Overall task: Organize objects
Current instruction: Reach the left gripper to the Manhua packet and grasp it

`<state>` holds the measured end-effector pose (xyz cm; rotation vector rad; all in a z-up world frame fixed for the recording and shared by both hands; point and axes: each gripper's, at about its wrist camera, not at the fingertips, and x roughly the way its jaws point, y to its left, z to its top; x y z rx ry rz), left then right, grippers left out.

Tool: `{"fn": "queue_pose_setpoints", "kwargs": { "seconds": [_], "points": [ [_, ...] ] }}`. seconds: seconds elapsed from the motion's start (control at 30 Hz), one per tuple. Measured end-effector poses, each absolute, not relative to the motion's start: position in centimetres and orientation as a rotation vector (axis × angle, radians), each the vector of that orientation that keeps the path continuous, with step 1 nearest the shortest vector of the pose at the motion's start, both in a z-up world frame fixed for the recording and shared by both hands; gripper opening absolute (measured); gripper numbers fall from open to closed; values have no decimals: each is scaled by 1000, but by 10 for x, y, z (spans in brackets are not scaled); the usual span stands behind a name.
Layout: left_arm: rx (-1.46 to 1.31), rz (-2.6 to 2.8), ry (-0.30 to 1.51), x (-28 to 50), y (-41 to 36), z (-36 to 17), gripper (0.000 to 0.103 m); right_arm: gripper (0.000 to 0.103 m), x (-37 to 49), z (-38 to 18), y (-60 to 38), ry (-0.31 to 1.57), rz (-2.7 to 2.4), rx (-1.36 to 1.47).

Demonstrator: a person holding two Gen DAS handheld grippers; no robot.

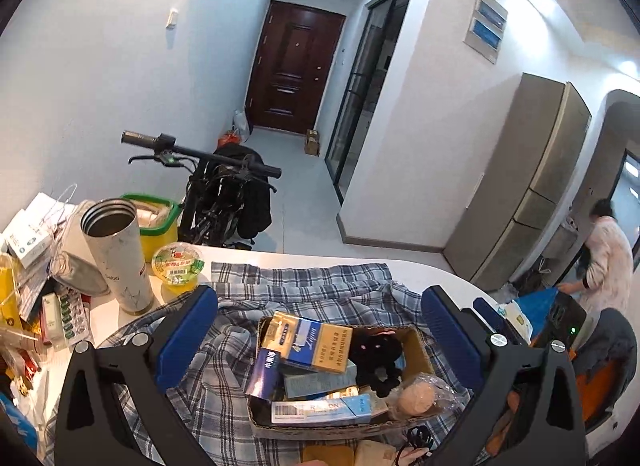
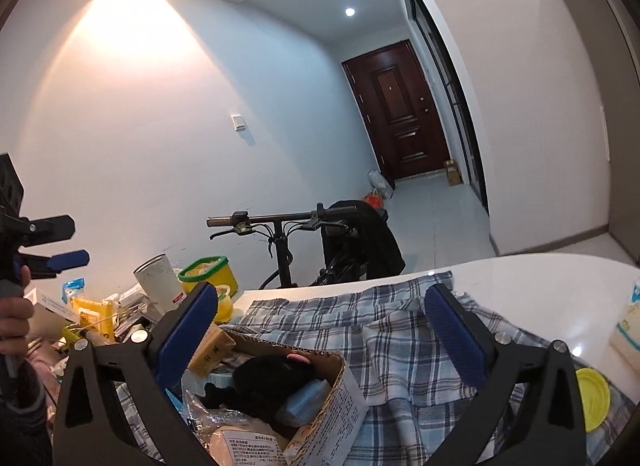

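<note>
A cardboard box (image 1: 420,350) sits on a blue plaid cloth (image 1: 304,286) on the white table. It holds a blue-and-gold carton (image 1: 316,342), small boxes, a black plush toy (image 1: 376,350) and a bagged bun (image 1: 418,400). My left gripper (image 1: 320,330) is open and empty, hovering above the box. My right gripper (image 2: 320,326) is open and empty, above the box (image 2: 332,398) and cloth (image 2: 400,338). The left gripper also shows at the far left of the right wrist view (image 2: 60,242), open.
A tall white tumbler (image 1: 118,254), a jelly cup (image 1: 178,266), a green-rimmed yellow tub (image 1: 160,217) and piled packets (image 1: 32,290) crowd the table's left. A yellow lid (image 2: 592,398) and a pouch (image 2: 630,326) lie at right. A bicycle (image 1: 224,189) stands behind the table.
</note>
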<state>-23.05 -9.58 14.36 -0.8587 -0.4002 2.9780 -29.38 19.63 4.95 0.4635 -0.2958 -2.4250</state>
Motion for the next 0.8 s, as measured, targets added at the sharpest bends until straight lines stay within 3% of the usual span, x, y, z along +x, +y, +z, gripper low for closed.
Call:
{"fn": "queue_pose_setpoints", "kwargs": {
  "seconds": [0.43,0.8],
  "points": [
    [-853,2897,-224,-207,-37,142,103,103,-286,59,204,-316,-2473,357],
    [-1225,2777,-26,-156,-39,14,103,103,-276,61,185,-199,-2473,331]
  ]
}}
